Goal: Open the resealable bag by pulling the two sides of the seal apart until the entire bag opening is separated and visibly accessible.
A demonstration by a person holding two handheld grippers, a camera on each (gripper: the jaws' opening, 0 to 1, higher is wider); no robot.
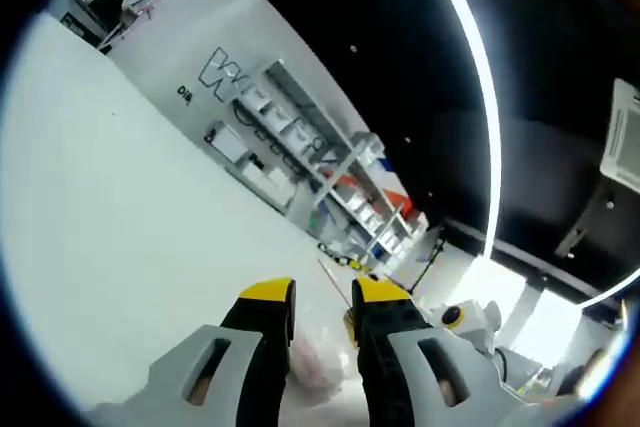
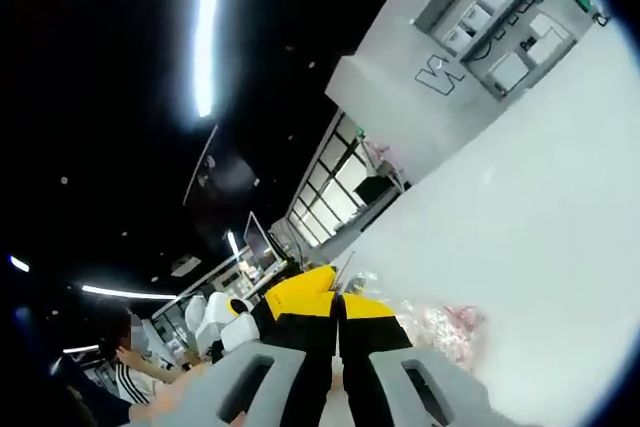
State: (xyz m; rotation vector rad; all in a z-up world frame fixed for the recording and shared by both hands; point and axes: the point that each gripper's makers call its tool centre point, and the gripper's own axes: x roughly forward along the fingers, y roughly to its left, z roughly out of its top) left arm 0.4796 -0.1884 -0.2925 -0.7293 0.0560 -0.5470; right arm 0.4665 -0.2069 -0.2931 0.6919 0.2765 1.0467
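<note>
1. Left tongs: parted, straddling the bag on the white counter.
2. Right tongs: clenched; whether gripping the bag beside them, cannot tell.
3. Shelves: far end.

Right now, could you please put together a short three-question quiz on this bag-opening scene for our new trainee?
1. True or false: the right gripper has its jaws spread wide apart.
2. Multiple choice: in the left gripper view, the clear resealable bag lies (A) between and just beyond the left gripper jaws, (B) on the grey shelving unit, (C) against the ceiling light strip.
3. Fill in: the tips of both grippers are coloured ____.

Key
1. False: the jaws stand nearly closed, at the bag's edge.
2. A
3. Yellow
</note>
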